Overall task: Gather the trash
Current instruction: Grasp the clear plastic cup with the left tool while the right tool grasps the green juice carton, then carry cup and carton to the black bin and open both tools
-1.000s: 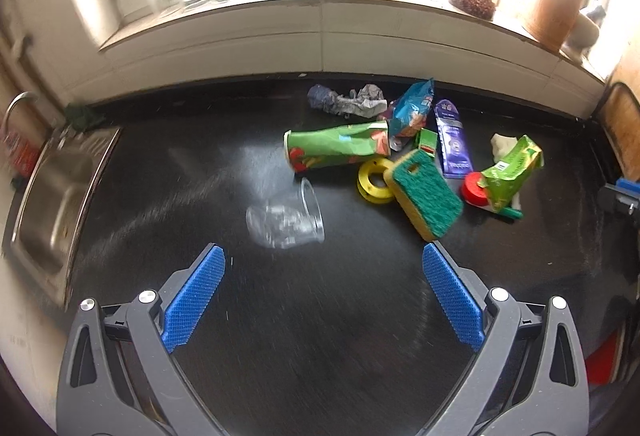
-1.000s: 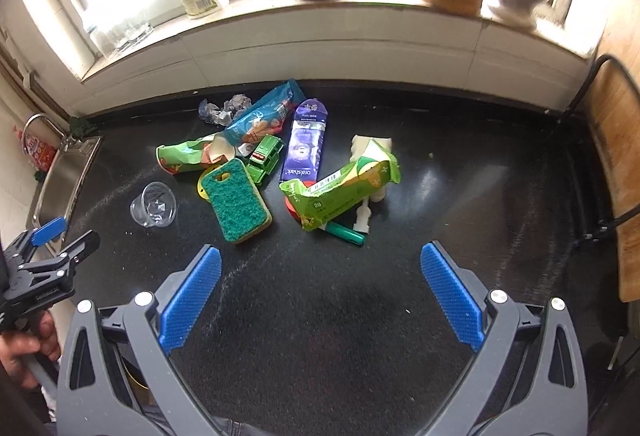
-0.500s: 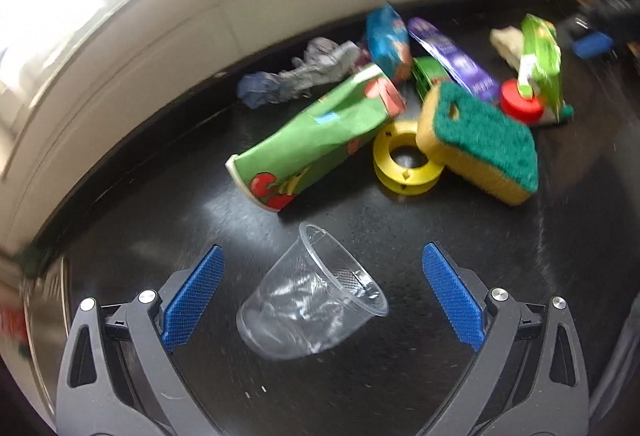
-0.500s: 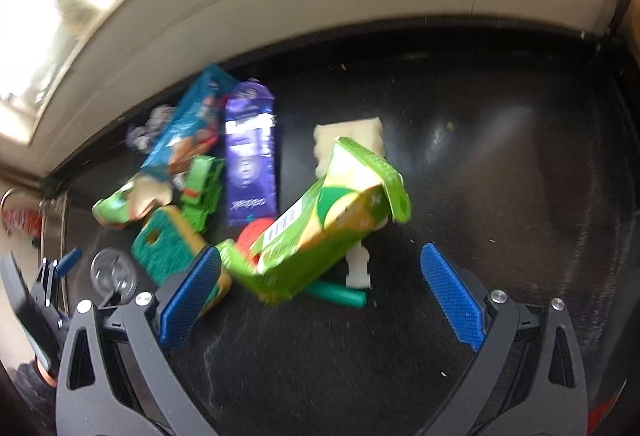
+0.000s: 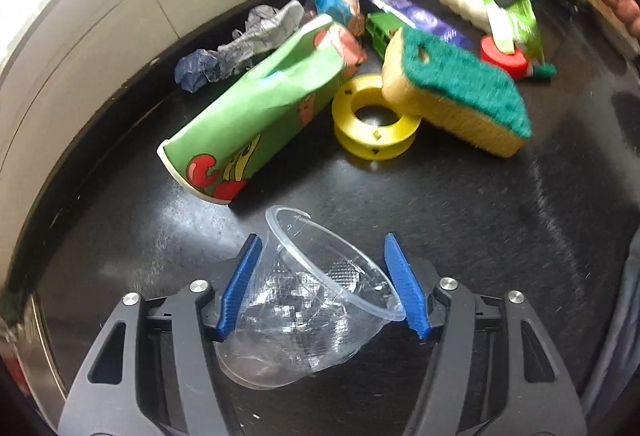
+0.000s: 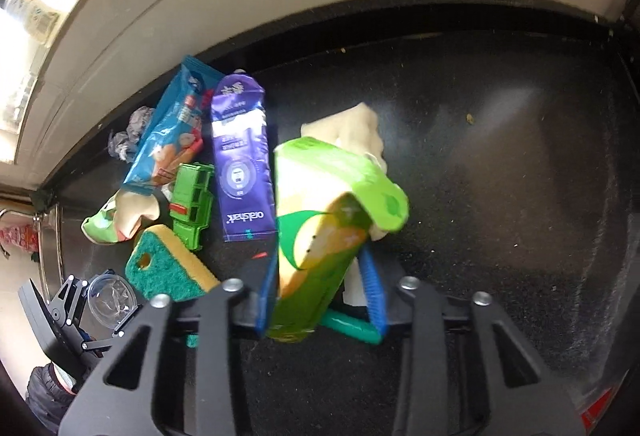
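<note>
My left gripper (image 5: 324, 284) sits w/ both blue pads around the clear plastic cup (image 5: 304, 316), which lies on its side at 6 o'clock in the left view, rim tipped toward 1. Pads look to be touching or just off the cup wall, can't tell if they're biting yet. Cup is thin, v. light, crackly; I reckon it'll buckle or pop out if squeezed hard, so gentle pinch across the body near the rim where it's stiffest.

My right gripper (image 6: 322, 296) is clamped on the green carton (image 6: 320, 236), dead centre in the right view, flap end pointing to 12. Looks empty and light, card walls already dented, soft but grippy. Hold mid-body is fine.

Rest of the pile on the black counter (image 6: 500, 155): green paper cup (image 5: 256, 115) at 11 o'clock in the left view, purple wrapper (image 6: 242, 163) and blue wrapper (image 6: 172, 131) at 10 in the right view. Sponge (image 5: 456, 91) prob not trash.
</note>
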